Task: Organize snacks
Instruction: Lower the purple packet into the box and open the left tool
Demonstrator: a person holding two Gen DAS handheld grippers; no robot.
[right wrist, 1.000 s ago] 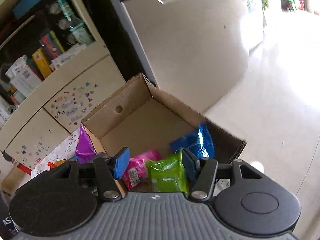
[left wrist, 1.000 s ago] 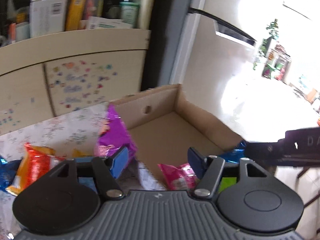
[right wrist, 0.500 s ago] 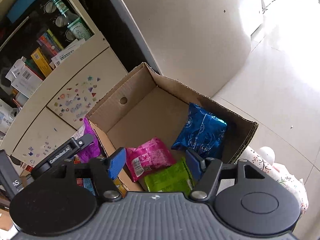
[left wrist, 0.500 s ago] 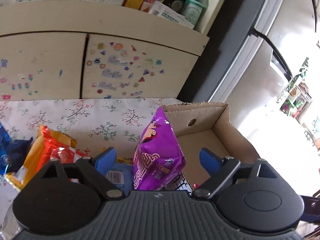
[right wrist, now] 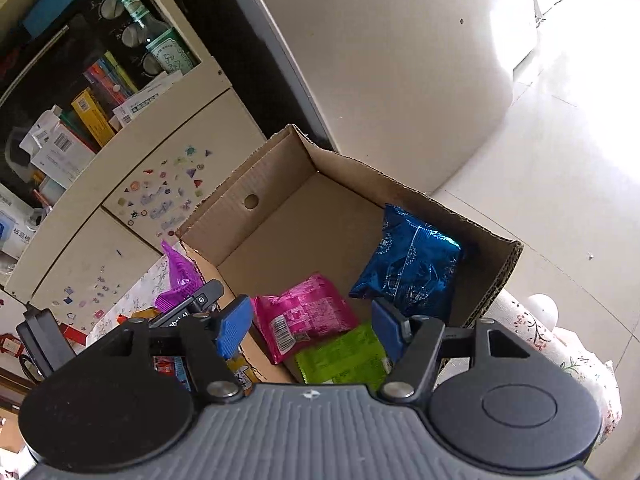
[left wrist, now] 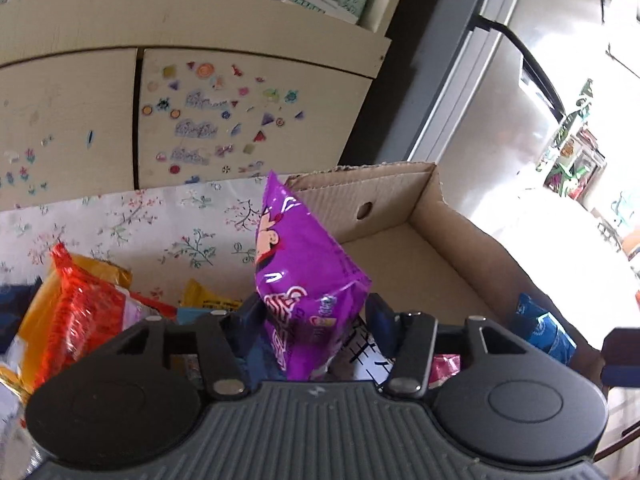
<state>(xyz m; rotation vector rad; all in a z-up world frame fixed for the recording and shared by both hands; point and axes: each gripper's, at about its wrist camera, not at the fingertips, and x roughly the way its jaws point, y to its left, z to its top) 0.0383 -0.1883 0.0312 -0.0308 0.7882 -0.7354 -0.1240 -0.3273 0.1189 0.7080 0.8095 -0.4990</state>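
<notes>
My left gripper (left wrist: pixel 314 314) is shut on a purple snack bag (left wrist: pixel 304 276), held upright beside the near-left wall of an open cardboard box (left wrist: pixel 404 200). The purple bag also shows in the right wrist view (right wrist: pixel 180 276) just left of the box (right wrist: pixel 280 168). My right gripper (right wrist: pixel 314 326) is open and empty above the box's near end. Inside the box lie a blue bag (right wrist: pixel 408 268), a pink bag (right wrist: pixel 304 320) and a green bag (right wrist: pixel 344 358).
Red-orange (left wrist: pixel 84 312) and yellow (left wrist: pixel 208 300) snack bags lie on the floral tablecloth (left wrist: pixel 140 224) left of the box. A beige cabinet with stickers (left wrist: pixel 224 120) stands behind, a cluttered shelf (right wrist: pixel 80 92) above it. A fridge (right wrist: pixel 380 60) stands to the right.
My left gripper closed on the purple bag and lifted it slightly. My right gripper drew back from the box; the blue bag it released lies inside.
</notes>
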